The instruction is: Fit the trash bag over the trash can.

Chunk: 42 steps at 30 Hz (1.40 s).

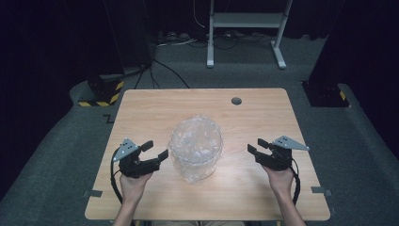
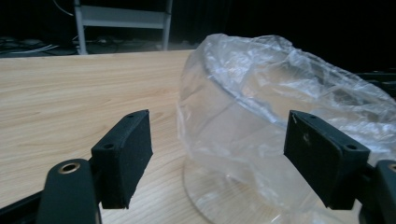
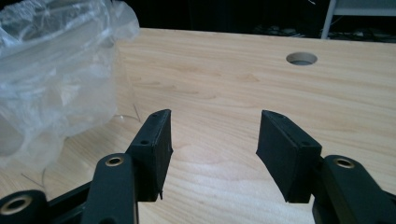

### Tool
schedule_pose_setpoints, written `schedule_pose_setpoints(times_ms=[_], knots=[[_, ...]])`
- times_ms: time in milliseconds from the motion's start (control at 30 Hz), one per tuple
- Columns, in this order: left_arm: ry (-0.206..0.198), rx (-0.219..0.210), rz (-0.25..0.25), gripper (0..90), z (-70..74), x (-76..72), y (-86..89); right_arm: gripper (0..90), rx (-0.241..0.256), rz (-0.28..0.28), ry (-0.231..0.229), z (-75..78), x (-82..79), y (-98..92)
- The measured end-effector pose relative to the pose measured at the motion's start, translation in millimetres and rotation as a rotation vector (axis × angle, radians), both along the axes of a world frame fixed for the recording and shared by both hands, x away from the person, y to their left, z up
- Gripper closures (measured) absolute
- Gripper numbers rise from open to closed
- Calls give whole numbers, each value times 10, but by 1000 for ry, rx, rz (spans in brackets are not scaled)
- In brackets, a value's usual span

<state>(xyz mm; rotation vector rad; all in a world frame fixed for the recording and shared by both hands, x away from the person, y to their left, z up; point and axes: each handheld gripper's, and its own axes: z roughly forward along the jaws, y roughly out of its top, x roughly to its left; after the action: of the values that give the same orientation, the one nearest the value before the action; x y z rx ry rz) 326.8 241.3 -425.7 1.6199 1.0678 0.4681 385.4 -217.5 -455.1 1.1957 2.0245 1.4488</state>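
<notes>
A clear round container lined with a crinkled transparent plastic bag (image 1: 195, 147) stands in the middle of the wooden table (image 1: 263, 117). My left gripper (image 1: 155, 150) is open just left of it, its jaws pointing at the container's side. In the left gripper view the bag (image 2: 280, 102) rises right beyond the open left gripper (image 2: 219, 156). My right gripper (image 1: 258, 146) is open to the right of the container, a short gap away, with nothing between its jaws. In the right gripper view the bag (image 3: 51, 65) lies off to the left of the open right gripper (image 3: 212, 154).
A round cable hole (image 1: 236, 100) sits near the table's far edge, also seen in the right gripper view (image 3: 301, 58). Beyond the table stand a white metal frame (image 1: 244, 28), floor cables and dark stands with yellow-black striped bases (image 1: 101, 94).
</notes>
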Motion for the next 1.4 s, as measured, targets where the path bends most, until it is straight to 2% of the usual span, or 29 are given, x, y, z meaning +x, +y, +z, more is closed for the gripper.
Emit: schedule_pose_setpoints(times_ms=[167, 333, 367, 533, 833, 1000, 1133, 1400], knots=[[18, -5, 38, 238, -80, -19, 105, 443, -12, -7, 7, -86, -53, -24], [43, 30, 75, 242, -182, -28, 172, 442, -16, -14, 16, -169, -96, -42], [46, 50, 77, 243, -204, -29, 189, 441, -17, -15, 21, -183, -103, -43], [70, 78, 101, 246, -300, -24, 216, 439, -28, -9, 32, -250, -133, -34], [123, 130, 140, 253, -482, 39, 238, 437, -52, -8, 49, -332, -158, -33], [170, 155, 162, 255, -599, 101, 246, 436, -89, -14, 59, -404, -155, -18], [192, 169, 179, 258, -668, 140, 246, 436, -110, -23, 76, -485, -138, -24], [231, 250, 199, 260, -811, 233, 186, 433, -156, -36, 106, -594, -100, 1]])
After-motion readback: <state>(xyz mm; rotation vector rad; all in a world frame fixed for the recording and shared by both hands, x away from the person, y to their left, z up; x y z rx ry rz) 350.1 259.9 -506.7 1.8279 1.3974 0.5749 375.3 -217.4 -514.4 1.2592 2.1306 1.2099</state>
